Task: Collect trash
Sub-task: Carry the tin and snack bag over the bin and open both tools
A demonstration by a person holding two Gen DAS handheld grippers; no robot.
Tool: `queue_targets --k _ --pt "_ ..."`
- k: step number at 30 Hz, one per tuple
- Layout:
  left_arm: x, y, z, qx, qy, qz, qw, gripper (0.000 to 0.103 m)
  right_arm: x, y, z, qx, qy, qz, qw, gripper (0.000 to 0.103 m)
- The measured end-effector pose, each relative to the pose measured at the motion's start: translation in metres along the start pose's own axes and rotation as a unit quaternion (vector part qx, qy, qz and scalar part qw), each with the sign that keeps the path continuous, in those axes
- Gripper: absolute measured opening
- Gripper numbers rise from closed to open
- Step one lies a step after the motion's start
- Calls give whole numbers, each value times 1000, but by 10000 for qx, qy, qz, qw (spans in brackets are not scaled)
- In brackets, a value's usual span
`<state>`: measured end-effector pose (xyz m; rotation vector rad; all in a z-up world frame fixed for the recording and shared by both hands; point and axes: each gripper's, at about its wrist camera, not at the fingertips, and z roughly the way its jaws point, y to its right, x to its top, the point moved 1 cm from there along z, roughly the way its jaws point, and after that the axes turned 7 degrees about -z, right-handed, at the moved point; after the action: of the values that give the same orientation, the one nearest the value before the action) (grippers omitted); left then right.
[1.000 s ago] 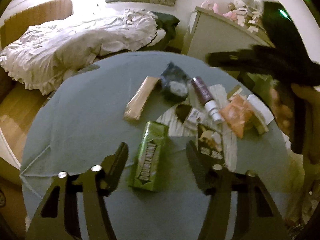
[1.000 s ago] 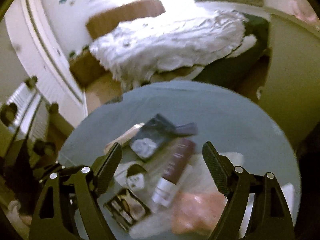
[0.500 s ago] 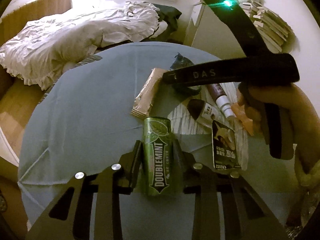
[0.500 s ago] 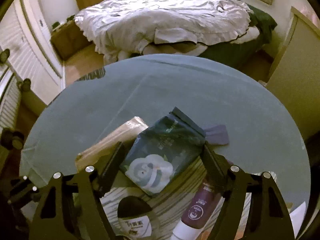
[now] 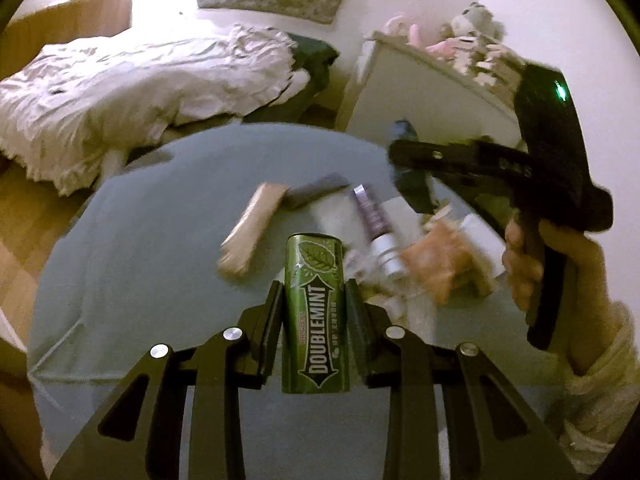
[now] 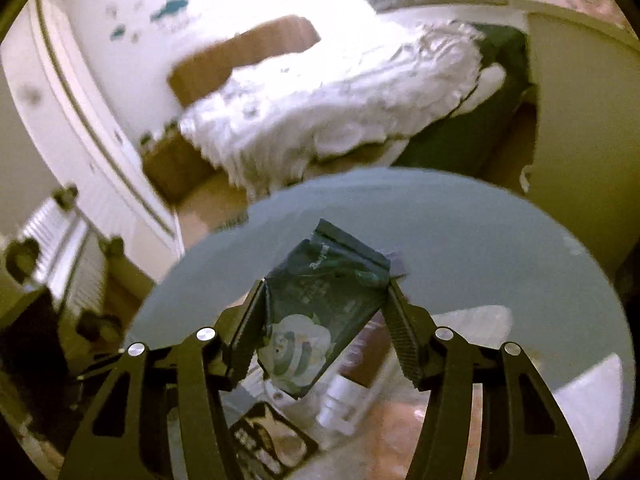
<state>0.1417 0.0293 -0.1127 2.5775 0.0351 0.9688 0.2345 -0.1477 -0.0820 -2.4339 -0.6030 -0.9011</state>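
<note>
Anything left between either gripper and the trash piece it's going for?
Nothing visible. The left gripper is shut on the green gum pack. The right gripper jaws have just been closing, and its pads now press both edges of the dark pouch. No bin shows in either view.

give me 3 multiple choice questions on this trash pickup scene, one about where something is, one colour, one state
1. Where is the tan wrapped bar?
A. on the table, left of the gum pack
B. on the bed
C. in the right gripper

2. What colour is the gum pack?
A. red
B. green
C. white

3. What is the state of the right gripper?
A. wide open over bare table
B. shut on the dark pouch
C. shut on a bottle

Answers:
1 A, it lies on the grey table beside the pack.
2 B, a green wrapper sits in the left gripper.
3 B, its closing jaws pinch the dark pouch, which buckles.
</note>
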Motion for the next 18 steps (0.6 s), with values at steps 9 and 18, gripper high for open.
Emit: queue_targets --k 9,18 --pt "33 81 24 -732 -16 563 9957 31 -36 108 -103 -664 867 990 9891 58" --pt "48 167 73 -1331 -319 1189 9834 31 -92 212 -162 -1372 1167 1921 9647 58"
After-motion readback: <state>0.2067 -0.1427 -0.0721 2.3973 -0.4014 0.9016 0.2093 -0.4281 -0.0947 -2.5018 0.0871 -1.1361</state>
